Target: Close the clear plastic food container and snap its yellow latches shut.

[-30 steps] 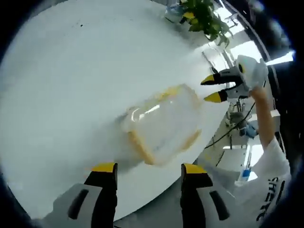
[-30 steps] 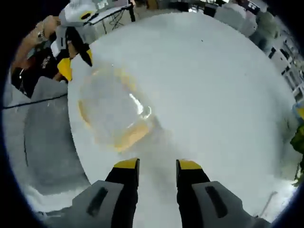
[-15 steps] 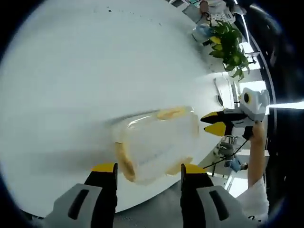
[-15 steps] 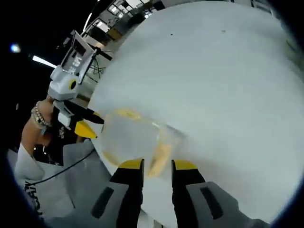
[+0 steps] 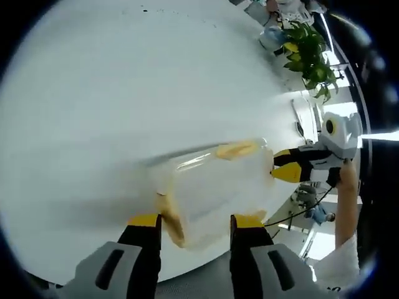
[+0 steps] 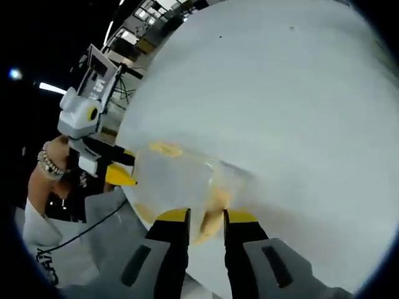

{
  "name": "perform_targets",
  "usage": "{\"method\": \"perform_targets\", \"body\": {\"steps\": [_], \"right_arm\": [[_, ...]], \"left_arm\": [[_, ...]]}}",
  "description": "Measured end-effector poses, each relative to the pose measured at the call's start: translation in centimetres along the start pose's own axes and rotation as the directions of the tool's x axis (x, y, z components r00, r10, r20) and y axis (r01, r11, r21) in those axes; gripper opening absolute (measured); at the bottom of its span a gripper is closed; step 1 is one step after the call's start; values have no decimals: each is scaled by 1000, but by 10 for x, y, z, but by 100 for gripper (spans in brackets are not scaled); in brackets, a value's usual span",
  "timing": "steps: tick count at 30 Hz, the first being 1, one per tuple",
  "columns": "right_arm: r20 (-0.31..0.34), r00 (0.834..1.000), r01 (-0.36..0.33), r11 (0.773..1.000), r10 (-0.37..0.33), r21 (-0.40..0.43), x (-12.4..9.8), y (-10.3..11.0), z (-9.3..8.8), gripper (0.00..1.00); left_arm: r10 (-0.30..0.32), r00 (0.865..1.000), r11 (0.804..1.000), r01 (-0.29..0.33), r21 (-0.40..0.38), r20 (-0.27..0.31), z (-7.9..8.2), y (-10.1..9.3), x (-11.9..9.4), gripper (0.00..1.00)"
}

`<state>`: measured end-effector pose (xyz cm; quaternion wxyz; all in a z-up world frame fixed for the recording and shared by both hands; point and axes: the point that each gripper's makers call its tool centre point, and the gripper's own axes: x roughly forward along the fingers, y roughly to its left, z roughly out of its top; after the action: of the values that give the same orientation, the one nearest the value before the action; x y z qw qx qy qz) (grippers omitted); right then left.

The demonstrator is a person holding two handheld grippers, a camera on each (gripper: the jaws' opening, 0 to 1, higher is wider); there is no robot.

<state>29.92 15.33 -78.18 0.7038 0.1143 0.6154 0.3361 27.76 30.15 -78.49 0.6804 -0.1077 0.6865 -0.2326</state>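
The clear plastic container lies near the edge of the white table, with one yellow latch on its far side and another at its near end. My left gripper is open, and its jaws straddle that near end. My right gripper comes in from the right, tips at the container's opposite end. In the right gripper view the container sits just past my right gripper. Its jaws stand narrowly apart, with a yellow latch showing between them. The left gripper is at the far end.
The table edge runs close under the container, with grey floor beyond. A potted plant stands at the table's far side. A hand holds the right gripper, and a wrist with a bracelet holds the left.
Both grippers have come up to the container from opposite ends. The left jaws have narrowed a little around the near end. The right jaws have narrowed since one second ago.
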Motion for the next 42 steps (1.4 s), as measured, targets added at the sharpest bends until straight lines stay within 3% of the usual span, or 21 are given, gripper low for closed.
{"method": "perform_targets", "body": {"steps": [3, 9, 14, 16, 19, 21, 26, 32, 42], "right_arm": [[-2, 1000, -2, 1000, 2, 9, 0, 0, 0, 18], [9, 1000, 0, 1000, 0, -5, 0, 1, -1, 17], [10, 1000, 11, 1000, -11, -23, -1, 2, -1, 17], [12, 1000, 15, 1000, -15, -27, -1, 2, -1, 17], [12, 1000, 21, 999, -21, -29, -1, 2, -1, 17], [11, 1000, 28, 999, -28, -38, -2, 2, -1, 17], [10, 999, 44, 998, -43, -52, -2, 2, -1, 16], [16, 999, 43, 998, -43, -49, -3, 2, -1, 16], [18, 999, 31, 999, -31, -25, -3, 2, -1, 15]], "left_arm": [[20, 1000, 1000, -20, 5, -4, 1, 3, 2, 33], [35, 999, 999, -35, 3, -13, -1, -6, 14, 44], [55, 998, 998, -54, 16, -31, -2, -4, 10, 44], [70, 997, 997, -70, 21, -34, -2, -4, 9, 44], [148, 987, 985, -140, 104, -68, -7, 6, 3, 48], [163, 985, 982, -156, 108, -55, -6, 7, 1, 51], [139, 990, 988, -136, 79, -37, -2, 5, -1, 39], [129, 991, 989, -125, 72, -39, -2, 0, -1, 32], [149, 987, 986, -143, 91, -66, 0, 1, 0, 31]]}}
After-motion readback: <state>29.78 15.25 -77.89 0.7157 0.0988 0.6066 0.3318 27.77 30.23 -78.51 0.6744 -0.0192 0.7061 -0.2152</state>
